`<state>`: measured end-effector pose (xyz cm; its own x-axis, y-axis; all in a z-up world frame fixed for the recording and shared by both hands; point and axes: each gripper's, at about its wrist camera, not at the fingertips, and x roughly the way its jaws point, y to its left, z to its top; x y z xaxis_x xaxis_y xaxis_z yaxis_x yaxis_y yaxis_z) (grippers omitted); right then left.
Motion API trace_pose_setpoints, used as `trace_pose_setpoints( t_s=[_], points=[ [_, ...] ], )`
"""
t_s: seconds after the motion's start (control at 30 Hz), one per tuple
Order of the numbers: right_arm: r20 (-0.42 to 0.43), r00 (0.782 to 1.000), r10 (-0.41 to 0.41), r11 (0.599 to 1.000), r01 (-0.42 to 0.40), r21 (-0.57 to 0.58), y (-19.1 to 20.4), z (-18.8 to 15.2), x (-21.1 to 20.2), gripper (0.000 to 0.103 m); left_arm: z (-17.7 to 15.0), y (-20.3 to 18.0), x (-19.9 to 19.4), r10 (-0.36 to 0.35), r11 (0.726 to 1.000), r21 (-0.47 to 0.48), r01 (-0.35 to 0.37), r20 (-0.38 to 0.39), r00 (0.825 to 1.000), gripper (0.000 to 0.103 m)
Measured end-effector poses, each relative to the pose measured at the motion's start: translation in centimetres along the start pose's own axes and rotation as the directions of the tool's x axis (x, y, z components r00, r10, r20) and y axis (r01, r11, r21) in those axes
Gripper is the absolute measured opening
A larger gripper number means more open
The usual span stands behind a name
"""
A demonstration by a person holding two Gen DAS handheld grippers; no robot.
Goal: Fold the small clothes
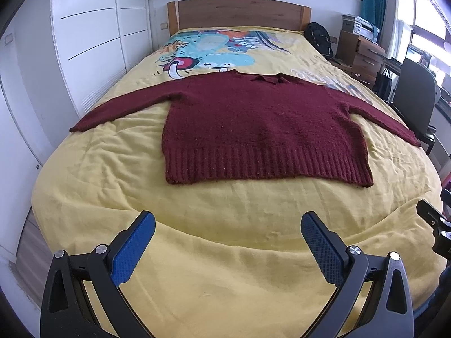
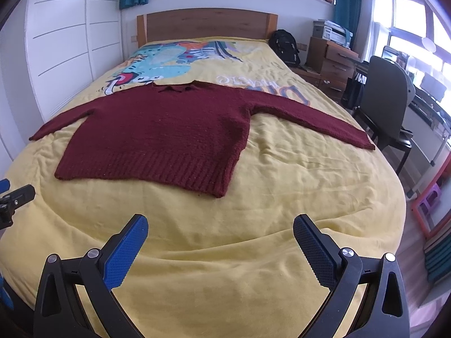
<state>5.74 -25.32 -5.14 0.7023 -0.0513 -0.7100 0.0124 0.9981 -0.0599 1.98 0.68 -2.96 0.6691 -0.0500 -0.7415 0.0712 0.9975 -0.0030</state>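
Observation:
A dark red knitted sweater (image 1: 262, 129) lies flat on the yellow bedspread (image 1: 225, 253), sleeves spread to both sides, collar toward the headboard, ribbed hem toward me. It also shows in the right wrist view (image 2: 160, 138). My left gripper (image 1: 227, 222) is open and empty, above the bedspread near the foot of the bed, short of the hem. My right gripper (image 2: 220, 225) is open and empty, likewise short of the hem, off its right corner. Part of the right gripper's body (image 1: 439, 228) shows at the left wrist view's right edge.
A white wardrobe (image 1: 84, 42) stands along the bed's left side. A wooden headboard (image 1: 239, 14) is at the far end. A black backpack (image 2: 284, 46), wooden drawers (image 2: 329, 62) and a dark chair (image 2: 386, 104) stand to the right of the bed.

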Motion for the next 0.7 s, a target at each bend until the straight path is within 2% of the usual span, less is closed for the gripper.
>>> trace_pose_setpoints(
  t_s=[0.43, 0.6, 0.7],
  points=[
    [-0.038, 0.999, -0.002, 1.000, 0.002, 0.008, -0.4, -0.4, 1.2, 0.103, -0.9, 0.8, 1.2, 0.005, 0.999, -0.040, -0.008, -0.078, 0.997, 0.102],
    [-0.049, 0.999, -0.004, 1.000, 0.004, -0.006, 0.1, -0.4, 1.4, 0.103, -1.1, 0.4, 1.8, 0.025, 1.000, -0.002, -0.026, -0.108, 0.994, 0.102],
    [-0.053, 0.999, -0.009, 1.000, 0.008, -0.012, 0.2, -0.3, 1.4, 0.103, -1.0, 0.1, 1.7, 0.039, 0.999, 0.021, -0.037, -0.096, 0.995, 0.102]
  ],
)
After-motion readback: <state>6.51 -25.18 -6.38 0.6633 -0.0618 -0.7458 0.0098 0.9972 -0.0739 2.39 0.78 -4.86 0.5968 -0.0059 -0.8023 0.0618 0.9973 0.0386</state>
